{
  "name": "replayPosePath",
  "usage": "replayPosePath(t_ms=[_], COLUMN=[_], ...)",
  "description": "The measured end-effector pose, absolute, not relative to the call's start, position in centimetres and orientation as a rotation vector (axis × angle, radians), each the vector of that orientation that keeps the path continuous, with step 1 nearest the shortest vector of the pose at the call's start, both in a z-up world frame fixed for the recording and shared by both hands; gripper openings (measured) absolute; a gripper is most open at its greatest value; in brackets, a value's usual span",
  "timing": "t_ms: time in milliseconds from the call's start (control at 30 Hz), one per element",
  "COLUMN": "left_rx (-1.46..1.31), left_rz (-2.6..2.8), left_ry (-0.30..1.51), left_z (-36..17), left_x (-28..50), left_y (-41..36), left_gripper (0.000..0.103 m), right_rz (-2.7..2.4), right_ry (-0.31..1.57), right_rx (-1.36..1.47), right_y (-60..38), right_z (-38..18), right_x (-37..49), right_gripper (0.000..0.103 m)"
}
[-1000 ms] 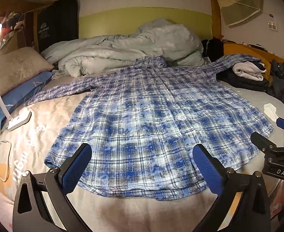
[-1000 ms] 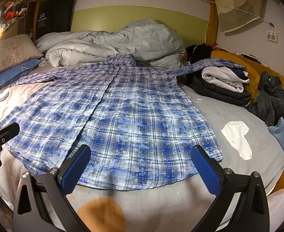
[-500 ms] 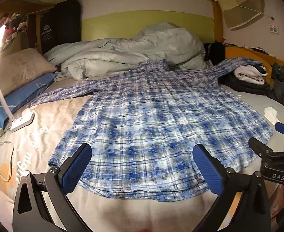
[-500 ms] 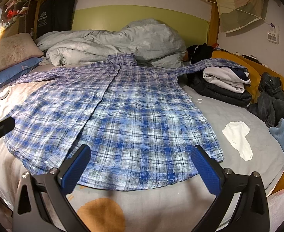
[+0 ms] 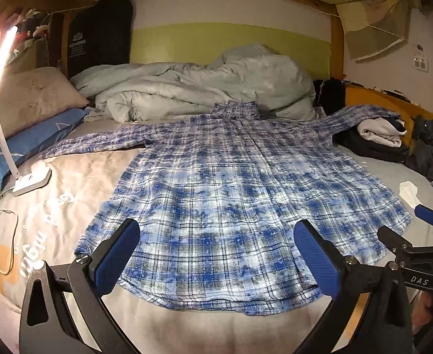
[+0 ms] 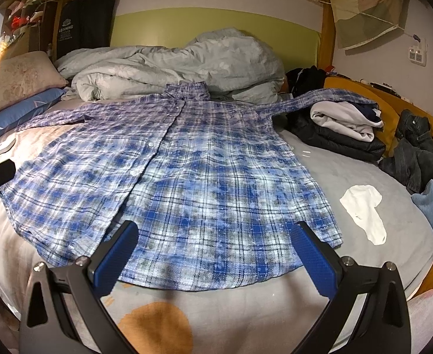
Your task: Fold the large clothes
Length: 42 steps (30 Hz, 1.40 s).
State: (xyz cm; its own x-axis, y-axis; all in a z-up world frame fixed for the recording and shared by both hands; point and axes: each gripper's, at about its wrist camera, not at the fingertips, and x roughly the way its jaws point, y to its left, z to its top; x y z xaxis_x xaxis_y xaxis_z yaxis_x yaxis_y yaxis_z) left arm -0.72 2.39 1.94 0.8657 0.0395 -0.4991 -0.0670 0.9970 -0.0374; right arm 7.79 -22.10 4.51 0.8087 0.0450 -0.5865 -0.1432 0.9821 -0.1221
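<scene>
Shirt of blue-and-white plaid flannel (image 5: 231, 194) lies flat, front up, across the bed (image 6: 349, 177), collar far. Left hand-held gripper (image 5: 216, 253) and right hand-held gripper (image 6: 216, 250) hover released near its hem, apparently not touching.

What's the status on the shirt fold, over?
Left hand-held gripper and right hand-held gripper open, empty. Plaid shirt flat, unfolded. One sleeve draped over clothes pile.
</scene>
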Motion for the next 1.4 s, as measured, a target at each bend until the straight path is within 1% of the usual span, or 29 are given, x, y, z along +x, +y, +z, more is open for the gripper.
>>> replayPosePath(t_ms=[167, 300, 400, 500, 633, 700, 800, 900, 967, 1033, 1100, 1200, 1233, 1267, 1300, 1333, 1367, 1400], left_rx=[-0.059, -0.011, 0.029, 0.118, 0.098, 0.107, 0.198, 0.252, 0.223, 0.184, 0.163, 0.159, 0.149, 0.132, 0.106, 0.078, 0.054, 0.043], left_rz=[0.008, 0.006, -0.006, 0.001, -0.103, -0.146, -0.155, -0.130, -0.123, -0.089, -0.024, 0.125, 0.161, 0.184, 0.199, 0.209, 0.228, 0.247], left_ry=[0.516, 0.515, 0.546, 0.657, 0.821, 0.877, 0.934, 0.959, 0.974, 0.974, 0.960, 0.929, 0.924, 0.921, 0.916, 0.906, 0.895, 0.885], left_z=[2.1, 2.1, 1.6, -0.6, -3.2, -4.1, -5.7, -6.7, -6.9, -6.8, -6.6, -6.4, -6.4, -6.5, -6.6, -6.5, -6.3, -6.2], left_x=[-0.9, -0.9, -0.5, 0.7, 1.8, 2.0, 2.0, 2.1, 2.4, 2.7, 3.2, 4.1, 4.5, 4.8, 5.1, 5.2, 5.3, 5.5], left_y=[2.2, 1.5, 1.0, 0.4, 0.6, 0.1, -1.5, -2.3, -1.9, -1.0, 0.3, 2.8, 3.7, 4.5, 5.5, 6.2, 6.9, 7.5], left_gripper=[0.103, 0.103, 0.103, 0.103, 0.103, 0.103, 0.103, 0.103, 0.103, 0.103, 0.103, 0.103, 0.101, 0.095, 0.086, 0.081, 0.071, 0.063], right_rz=[0.102, 0.156, 0.191, 0.208, 0.293, 0.304, 0.323, 0.329, 0.296, 0.262, 0.237, 0.102, 0.071, 0.045, 0.023, 0.000, -0.044, -0.075], right_ry=[0.621, 0.627, 0.631, 0.680, 0.808, 0.845, 0.889, 0.913, 0.923, 0.936, 0.947, 0.911, 0.908, 0.909, 0.906, 0.899, 0.881, 0.865], right_rx=[-0.162, -0.154, -0.169, -0.215, -0.307, -0.355, -0.420, -0.448, -0.475, -0.487, -0.438, -0.429, -0.425, -0.417, -0.405, -0.402, -0.415, -0.426], right_y=[-22.1, -22.2, -22.0, -21.7, -20.7, -20.1, -19.3, -19.2, -19.1, -19.4, -20.3, -22.0, -22.6, -23.1, -23.6, -24.1, -24.6, -24.9], right_z=[4.6, 5.0, 5.3, 4.5, 2.4, 1.3, 0.0, -0.5, -1.0, -1.6, -1.4, -1.2, -1.1, -1.0, -0.8, -0.6, -0.4, -0.3], right_x=[7.7, 7.5, 7.4, 7.8, 8.4, 8.4, 8.3, 8.4, 8.8, 9.5, 10.2, 11.6, 12.1, 12.5, 12.8, 13.0, 13.3, 13.3], right_gripper=[0.103, 0.103, 0.103, 0.103, 0.103, 0.103, 0.103, 0.103, 0.103, 0.103, 0.103, 0.103, 0.103, 0.103, 0.103, 0.103, 0.103, 0.098])
